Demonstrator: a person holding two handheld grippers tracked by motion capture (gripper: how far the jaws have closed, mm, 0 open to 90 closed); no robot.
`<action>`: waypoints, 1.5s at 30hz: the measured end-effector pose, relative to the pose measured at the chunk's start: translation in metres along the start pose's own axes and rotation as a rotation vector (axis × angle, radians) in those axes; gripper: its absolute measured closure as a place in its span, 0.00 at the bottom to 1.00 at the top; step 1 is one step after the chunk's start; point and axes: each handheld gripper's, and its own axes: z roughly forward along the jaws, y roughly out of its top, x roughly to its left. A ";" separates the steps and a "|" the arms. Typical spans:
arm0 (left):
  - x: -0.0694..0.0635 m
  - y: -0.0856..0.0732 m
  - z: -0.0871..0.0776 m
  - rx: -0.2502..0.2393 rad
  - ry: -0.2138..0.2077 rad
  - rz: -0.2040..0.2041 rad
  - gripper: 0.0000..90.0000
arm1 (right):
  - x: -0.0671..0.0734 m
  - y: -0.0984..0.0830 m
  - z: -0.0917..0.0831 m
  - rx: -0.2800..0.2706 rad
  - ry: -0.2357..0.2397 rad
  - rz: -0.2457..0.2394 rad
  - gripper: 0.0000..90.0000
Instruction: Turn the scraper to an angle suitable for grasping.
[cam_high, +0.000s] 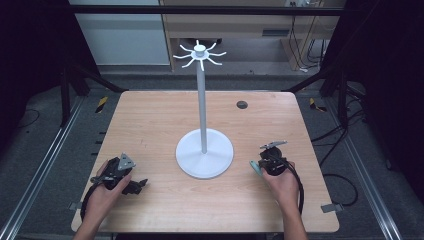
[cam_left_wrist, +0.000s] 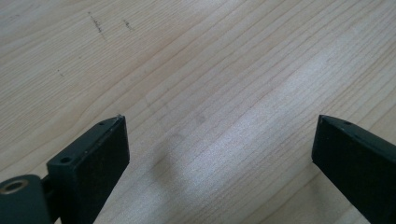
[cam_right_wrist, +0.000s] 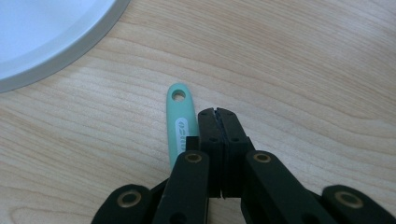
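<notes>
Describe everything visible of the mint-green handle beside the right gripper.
The mint-green handle looks like smooth plastic, slim with a rounded end pierced by a hanging hole, and a white oval label with small markings below it. It lies flat on the wooden table, its holed end pointing toward the white round base of the stand without touching it. It runs alongside the right gripper, whose jaws are closed next to it, not around it. Its lower part is hidden under the gripper, so what tool it belongs to cannot be told.

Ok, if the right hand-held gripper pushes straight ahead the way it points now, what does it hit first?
Probably bare table. The right hand-held gripper, jaws shut, aims past the white stand base, which sits off to its left. The mint green handle lies beside its jaws, not ahead. Depth is hard to judge.
</notes>
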 end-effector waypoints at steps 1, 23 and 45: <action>0.000 0.000 0.000 -0.001 0.000 -0.001 0.04 | 0.000 0.000 0.000 0.003 0.003 -0.002 1.00; 0.000 -0.001 0.000 -0.001 0.001 -0.003 0.04 | 0.016 -0.001 -0.003 0.019 0.137 -0.065 1.00; -0.001 -0.001 0.000 -0.002 0.003 -0.005 0.04 | 0.029 0.026 -0.016 0.074 0.130 -0.176 0.71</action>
